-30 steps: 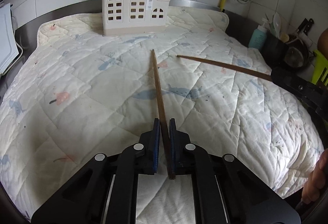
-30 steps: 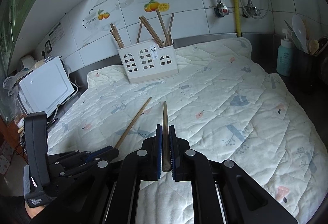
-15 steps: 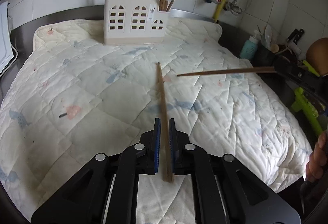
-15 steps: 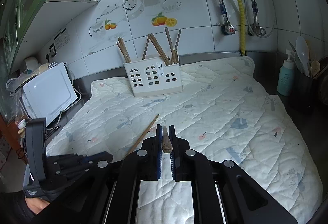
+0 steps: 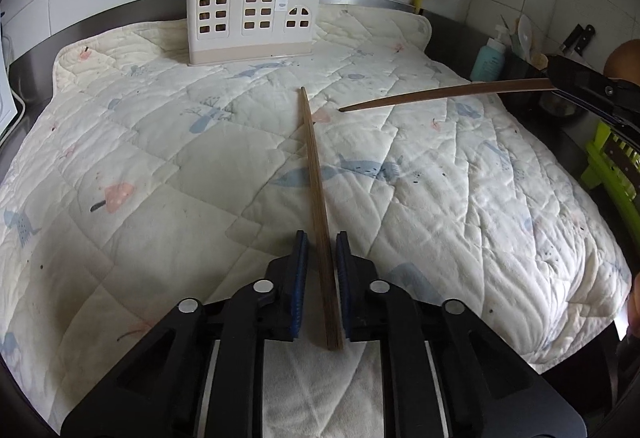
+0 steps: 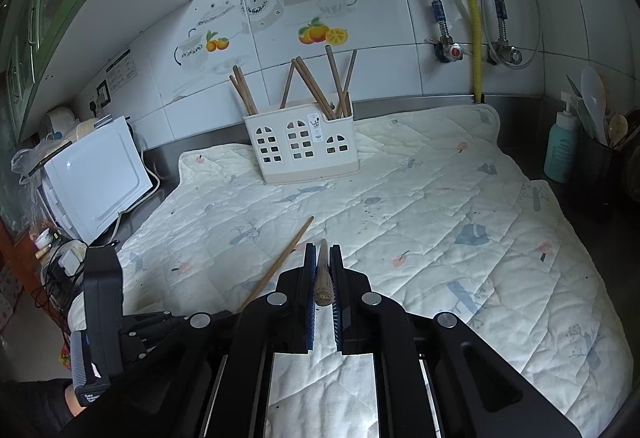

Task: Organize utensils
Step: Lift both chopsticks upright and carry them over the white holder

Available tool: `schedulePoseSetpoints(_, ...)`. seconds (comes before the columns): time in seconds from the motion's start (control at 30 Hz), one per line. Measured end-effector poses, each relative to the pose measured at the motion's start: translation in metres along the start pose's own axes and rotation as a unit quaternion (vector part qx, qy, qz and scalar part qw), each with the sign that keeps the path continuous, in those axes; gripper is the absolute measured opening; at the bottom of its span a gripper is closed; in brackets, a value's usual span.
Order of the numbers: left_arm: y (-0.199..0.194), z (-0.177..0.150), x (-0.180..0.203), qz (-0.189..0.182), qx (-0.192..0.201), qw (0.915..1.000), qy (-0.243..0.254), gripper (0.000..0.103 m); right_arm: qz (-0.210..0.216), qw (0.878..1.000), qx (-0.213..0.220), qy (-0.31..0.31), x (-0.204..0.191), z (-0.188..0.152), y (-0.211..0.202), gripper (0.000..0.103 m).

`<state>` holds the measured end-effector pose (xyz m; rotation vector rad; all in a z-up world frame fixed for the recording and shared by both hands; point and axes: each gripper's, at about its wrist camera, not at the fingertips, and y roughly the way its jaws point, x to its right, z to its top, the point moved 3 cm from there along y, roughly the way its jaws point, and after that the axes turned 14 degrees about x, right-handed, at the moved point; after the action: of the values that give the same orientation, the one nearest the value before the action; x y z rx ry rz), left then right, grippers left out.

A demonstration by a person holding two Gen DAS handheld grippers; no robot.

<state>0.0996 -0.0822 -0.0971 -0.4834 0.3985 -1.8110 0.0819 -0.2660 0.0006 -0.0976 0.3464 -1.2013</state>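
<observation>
Since a second ago, right chopstick [image 5: 444,95] tip rose off quilt [image 5: 160,157]; right tongs [image 6: 323,270] clamp it. Left tongs [image 5: 321,258] closing narrowly on left chopstick [image 5: 316,173], aimed 12 o'clock at holder [image 5: 250,13], well apart.

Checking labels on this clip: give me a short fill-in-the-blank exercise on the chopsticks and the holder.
The right claw is ___ on a chopstick.
The white holder shows ___ arched windows in front.
In the right wrist view, the teal bottle stands ___ of the quilt.
The second chopstick points toward the ___.
Missing: shut; three; right; holder.
</observation>
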Motion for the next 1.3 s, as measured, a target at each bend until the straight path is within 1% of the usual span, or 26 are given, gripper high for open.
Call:
schedulePoseSetpoints(0.03, 0.001, 0.001, 0.001, 0.002, -0.002, 1.0000, 0.006, 0.008, 0.001, 1.000, 0.000, -0.002, -0.001, 0.001, 0.000, 0.007)
schedulePoseSetpoints(0.13, 0.000, 0.002, 0.004, 0.004, -0.001, 0.9998, 0.017, 0.006, 0.002, 1.000, 0.006, -0.006, -0.003, 0.007, -0.002, 0.007)
schedulePoseSetpoints(0.27, -0.011, 0.002, -0.002, -0.011, -0.002, 0.9999, -0.007, 0.005, 0.002, 1.000, 0.017, -0.015, -0.006, 0.018, -0.006, 0.007)
schedulePoseSetpoints(0.43, -0.028, 0.011, -0.005, -0.011, 0.016, 0.9997, -0.012, 0.005, 0.007, 1.000, 0.025, -0.017, -0.007, 0.028, -0.008, 0.007)
schedulePoseSetpoints(0.57, -0.042, 0.027, -0.006, -0.018, 0.039, 0.9990, -0.013, 0.005, 0.015, 0.999, 0.030, -0.010, -0.007, 0.039, -0.009, 0.007)
schedulePoseSetpoints(0.67, -0.049, 0.040, -0.005, -0.018, 0.056, 0.9982, 0.007, 0.005, 0.024, 0.999, 0.031, -0.008, -0.007, 0.052, -0.007, 0.007)
schedulePoseSetpoints(0.8, -0.048, 0.054, -0.015, -0.019, 0.061, 0.9980, 0.001, 0.005, 0.037, 0.999, 0.024, -0.012, -0.007, 0.071, 0.000, 0.007)
schedulePoseSetpoints(0.9, -0.049, 0.067, -0.022, -0.013, 0.072, 0.9973, 0.009, 0.005, 0.044, 0.998, 0.019, -0.028, -0.009, 0.087, 0.008, 0.007)
schedulePoseSetpoints(1.0, -0.052, 0.081, -0.026, -0.014, 0.084, 0.9962, 0.017, 0.005, 0.045, 0.998, 0.021, -0.044, -0.010, 0.102, 0.013, 0.007)
schedulePoseSetpoints(1.17, -0.051, 0.108, -0.034, -0.016, 0.102, 0.9945, 0.018, 0.005, 0.051, 0.997, 0.026, -0.057, -0.011, 0.132, 0.028, 0.007)
schedulePoseSetpoints(1.3, -0.048, 0.130, -0.038, -0.019, 0.115, 0.9930, 0.019, 0.005, 0.045, 0.996, 0.032, -0.072, -0.011, 0.156, 0.045, 0.007)
